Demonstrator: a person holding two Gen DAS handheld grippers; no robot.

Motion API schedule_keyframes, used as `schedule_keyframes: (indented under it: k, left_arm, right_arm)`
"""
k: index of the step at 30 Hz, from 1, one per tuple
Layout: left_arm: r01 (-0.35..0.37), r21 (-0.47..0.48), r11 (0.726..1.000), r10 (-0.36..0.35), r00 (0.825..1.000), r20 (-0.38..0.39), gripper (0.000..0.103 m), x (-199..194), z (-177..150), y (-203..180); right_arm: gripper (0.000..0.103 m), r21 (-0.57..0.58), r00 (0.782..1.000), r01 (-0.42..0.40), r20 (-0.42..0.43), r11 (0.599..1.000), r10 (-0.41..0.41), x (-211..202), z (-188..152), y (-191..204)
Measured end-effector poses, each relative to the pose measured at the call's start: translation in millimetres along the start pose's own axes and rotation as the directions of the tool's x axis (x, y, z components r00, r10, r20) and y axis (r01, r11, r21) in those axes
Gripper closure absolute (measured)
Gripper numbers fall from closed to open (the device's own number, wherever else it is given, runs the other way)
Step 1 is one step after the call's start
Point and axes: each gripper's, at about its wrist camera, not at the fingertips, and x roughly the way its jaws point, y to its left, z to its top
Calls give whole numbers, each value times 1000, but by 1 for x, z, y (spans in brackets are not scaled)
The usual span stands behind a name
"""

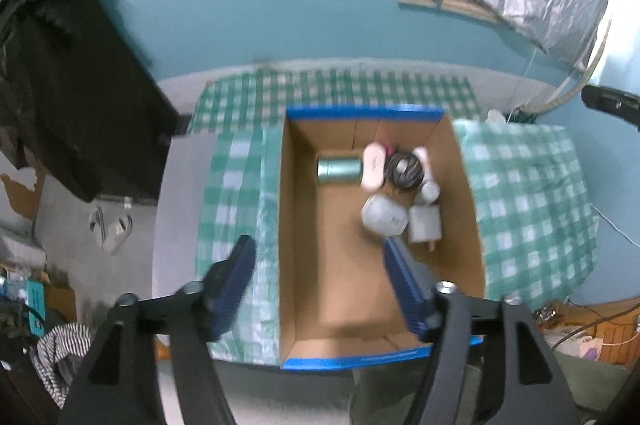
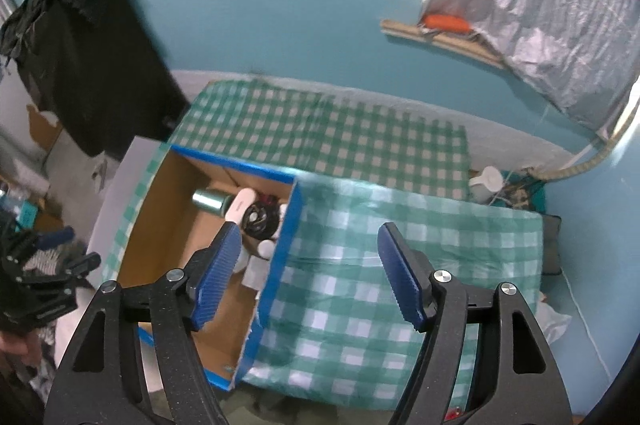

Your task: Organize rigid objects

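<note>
Below the left hand-held gripper (image 1: 320, 285), jaws wide apart with nothing between them: cardboard box (image 1: 288, 225) on the checked-cloth desk (image 1: 528, 209), holding metal can (image 1: 339, 169), white charger (image 1: 425, 224), coiled black cable (image 1: 404, 169) and pale bottles bunched toward its far end. Right hand-held gripper (image 2: 310, 273) likewise open and empty, poised over cloth just right of the box wall. Likely trouble: a low pass clipping the blue rim (image 1: 364, 112) and shoving the box, or loose cloth snagged and dragged, given its wrinkles.

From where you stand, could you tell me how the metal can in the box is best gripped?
Grip the metal can across its round middle, coming straight down from above: it lies on its side on the cardboard box floor, its left end free.
</note>
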Motion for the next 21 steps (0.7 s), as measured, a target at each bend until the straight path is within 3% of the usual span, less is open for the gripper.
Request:
schedule_keyframes:
  k: [5, 10, 12, 21]
  left_arm:
    - [-66, 17, 998, 65, 995, 81, 12, -25, 15, -14]
    - [-63, 19, 998, 60, 989, 138, 8, -45, 26, -24]
    - [-58, 27, 998, 53, 985, 166, 1, -51, 28, -29]
    - [-20, 63, 998, 7, 978, 207, 1, -57, 29, -53]
  right_arm:
    - [32, 21, 994, 48, 97, 999, -50, -31, -7, -10]
    - [32, 47, 983, 65, 169, 997, -72, -52, -12, -19]
    - [32, 68, 979, 63, 189, 996, -75, -57, -12, -23]
    - [32, 103, 976, 69, 198, 992, -88, -60, -17, -34]
